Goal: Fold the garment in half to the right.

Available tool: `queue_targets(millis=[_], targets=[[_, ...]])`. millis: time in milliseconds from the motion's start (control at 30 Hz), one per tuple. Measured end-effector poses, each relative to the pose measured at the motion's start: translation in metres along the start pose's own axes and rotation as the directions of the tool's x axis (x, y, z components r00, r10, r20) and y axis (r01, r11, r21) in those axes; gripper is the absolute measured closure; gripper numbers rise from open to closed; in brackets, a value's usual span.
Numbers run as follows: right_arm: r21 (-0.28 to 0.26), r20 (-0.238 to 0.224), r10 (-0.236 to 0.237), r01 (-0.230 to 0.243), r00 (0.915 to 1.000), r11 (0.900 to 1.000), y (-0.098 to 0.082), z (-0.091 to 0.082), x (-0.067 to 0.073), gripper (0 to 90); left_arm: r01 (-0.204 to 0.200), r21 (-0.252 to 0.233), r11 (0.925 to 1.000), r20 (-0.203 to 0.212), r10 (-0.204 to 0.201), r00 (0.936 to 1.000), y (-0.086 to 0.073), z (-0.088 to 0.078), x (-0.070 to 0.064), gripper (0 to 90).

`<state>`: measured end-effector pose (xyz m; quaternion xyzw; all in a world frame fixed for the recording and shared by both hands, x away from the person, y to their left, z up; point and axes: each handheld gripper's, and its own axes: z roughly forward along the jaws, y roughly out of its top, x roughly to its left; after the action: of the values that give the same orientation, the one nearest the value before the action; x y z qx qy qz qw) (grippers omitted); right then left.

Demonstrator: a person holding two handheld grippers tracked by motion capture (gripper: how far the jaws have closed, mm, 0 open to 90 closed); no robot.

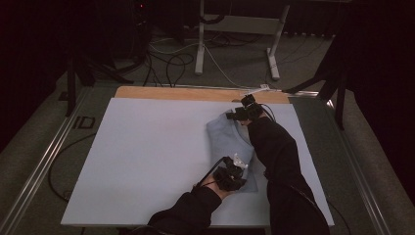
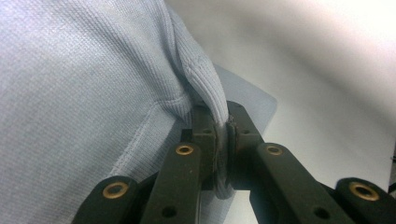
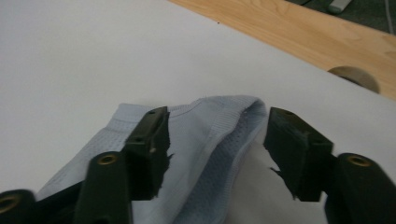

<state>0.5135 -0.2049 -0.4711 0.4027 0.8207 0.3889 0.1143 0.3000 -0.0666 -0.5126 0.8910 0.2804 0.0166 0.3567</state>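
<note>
- White sheet (image 1: pixel 147 161) covers the table; a strip of bare wood (image 1: pixel 186 93) shows along the far edge, and dark floor with cables (image 1: pixel 171 63) lies beyond.
- Garment (image 1: pixel 230 142): a pale blue knit piece, lying partly folded on the right half of the sheet, between the two grippers.
- Left gripper (image 1: pixel 234 169): at the near end of the garment. The left gripper view shows its jaws pressed together on a ribbed edge (image 2: pixel 208 88), with the fabric pinched between the pads.
- Right gripper (image 1: pixel 240 113): at the far end of the garment. The right gripper view shows its jaws spread, one on each side of a raised ribbed hem (image 3: pixel 224 105), not yet clamped on it.
- Handling, judged from the weave and drape: soft, light and limp. It will sag and fold under its own weight and hold no shape when lifted from one point.
- Slip risk, judged: low on the ribbed band, which is thicker and gives the pads more to bite; higher on the thin mesh body.
- Hold points, judged: take the ribbed edges or seams, not the open mesh. Two holds well apart keep the cloth taut.
- Fragility, judged: no breakage risk; hard pulling may stretch the knit or snag it on a jaw corner.
</note>
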Motion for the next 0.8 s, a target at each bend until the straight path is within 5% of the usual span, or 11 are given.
queue_targets(millis=[400,567,800], targets=[[0.015,0.012,-0.023,0.023,0.9997,1.000,0.001,-0.013,0.012,31.1,-0.023,-0.012,0.9997,0.072,0.024,0.9971,0.005,0.001,-0.008,73.4],[0.007,0.020,-0.028,0.028,0.9994,1.000,0.000,-0.016,0.014,31.4,-0.040,-0.007,0.9992,0.032,0.040,0.9987,0.010,0.007,-0.012,82.0],[-0.007,0.010,-0.018,0.018,0.9998,1.000,-0.001,-0.017,0.013,31.7,-0.033,-0.012,0.9994,0.044,0.033,0.9985,0.017,0.014,-0.019,83.3]])
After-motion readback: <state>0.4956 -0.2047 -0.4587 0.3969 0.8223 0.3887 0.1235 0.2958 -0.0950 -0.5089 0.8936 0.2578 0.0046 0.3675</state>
